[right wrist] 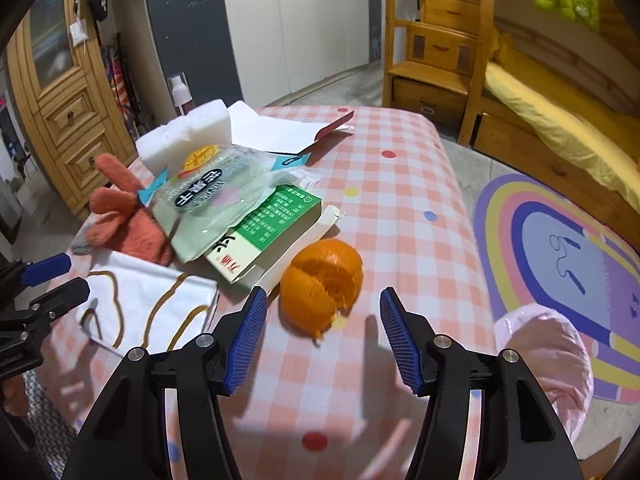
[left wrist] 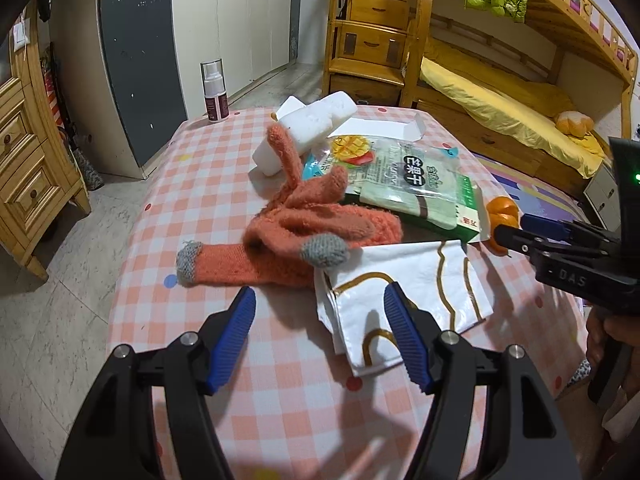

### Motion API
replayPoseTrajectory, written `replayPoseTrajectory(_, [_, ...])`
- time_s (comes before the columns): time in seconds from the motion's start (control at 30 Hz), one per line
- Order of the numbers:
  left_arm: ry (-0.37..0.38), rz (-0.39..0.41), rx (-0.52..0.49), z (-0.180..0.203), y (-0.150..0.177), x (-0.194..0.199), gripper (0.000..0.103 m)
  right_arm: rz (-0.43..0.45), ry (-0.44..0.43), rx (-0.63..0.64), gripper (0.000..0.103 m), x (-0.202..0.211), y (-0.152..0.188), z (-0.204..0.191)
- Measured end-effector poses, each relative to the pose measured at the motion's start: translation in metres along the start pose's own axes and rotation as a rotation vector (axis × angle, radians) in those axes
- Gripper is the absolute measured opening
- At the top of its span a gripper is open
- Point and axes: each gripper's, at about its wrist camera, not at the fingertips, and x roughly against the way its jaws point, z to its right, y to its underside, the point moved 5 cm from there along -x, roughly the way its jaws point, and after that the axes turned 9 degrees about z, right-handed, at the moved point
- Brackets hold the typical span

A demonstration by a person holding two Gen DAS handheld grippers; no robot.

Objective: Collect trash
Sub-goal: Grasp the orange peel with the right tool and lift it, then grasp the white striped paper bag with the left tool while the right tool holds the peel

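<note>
Careful: both grippers, left gripper and right gripper, gape empty; orange peel may skid off smooth tablecloth.

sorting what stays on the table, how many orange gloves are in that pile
2, as far as shows. One orange glove lies flat at the pile's near edge; a second glove sits bunched on top, one finger up against the white foam block. More could be hidden under it.

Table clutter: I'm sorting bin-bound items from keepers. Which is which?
Trash:
orange peel
snack packet
green carton
crumpled white wrapper
foam blocks

Lying about:
orange gloves
spray bottle
</note>
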Motion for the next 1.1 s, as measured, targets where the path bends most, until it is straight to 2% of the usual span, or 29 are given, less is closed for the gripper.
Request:
replayPoseTrajectory(0.17, [0.002, -0.013, -0.002, 0.001, 0.003, -0.003, 0.065, -0.021, -0.023, -0.021, 0.058, -0.013, -0.003, 0.005])
replayPoseTrajectory(0.2, [0.004, -0.015, -0.002, 0.002, 0.005, -0.002, 0.065, -0.023, -0.033, -0.021, 0.053, -0.013, -0.003, 0.005])
replayPoseTrajectory(0.23, [0.006, -0.017, -0.003, 0.002, 0.006, -0.001, 0.065, -0.027, -0.051, -0.018, 0.041, -0.012, -0.003, 0.003])
replayPoseTrajectory(0.37, [0.008, -0.013, -0.008, 0.004, 0.008, 0.005, 0.065, -0.016, -0.051, 0.019, 0.026, 0.002, -0.001, -0.006])
replayPoseTrajectory(0.5, [0.015, -0.009, -0.012, 0.004, 0.013, 0.013, 0.065, 0.009, -0.041, 0.023, 0.025, 0.027, 0.004, -0.012])
replayPoseTrajectory(0.67, [0.028, -0.042, 0.012, 0.002, 0.026, 0.011, 0.065, 0.037, -0.026, 0.013, 0.025, 0.061, 0.017, -0.017])
replayPoseTrajectory(0.97, [0.070, -0.060, 0.031, 0.015, 0.019, -0.007, 0.065, 0.072, 0.001, 0.024, 0.025, 0.089, 0.027, -0.021])
replayPoseTrajectory(1.07, [0.061, -0.062, 0.010, 0.020, 0.017, -0.015, 0.061, 0.075, 0.000, 0.016, 0.025, 0.093, 0.029, -0.019])
replayPoseTrajectory(1.1, [0.060, -0.060, 0.002, 0.023, 0.016, -0.016, 0.056, 0.077, 0.000, 0.015, 0.025, 0.095, 0.029, -0.019])
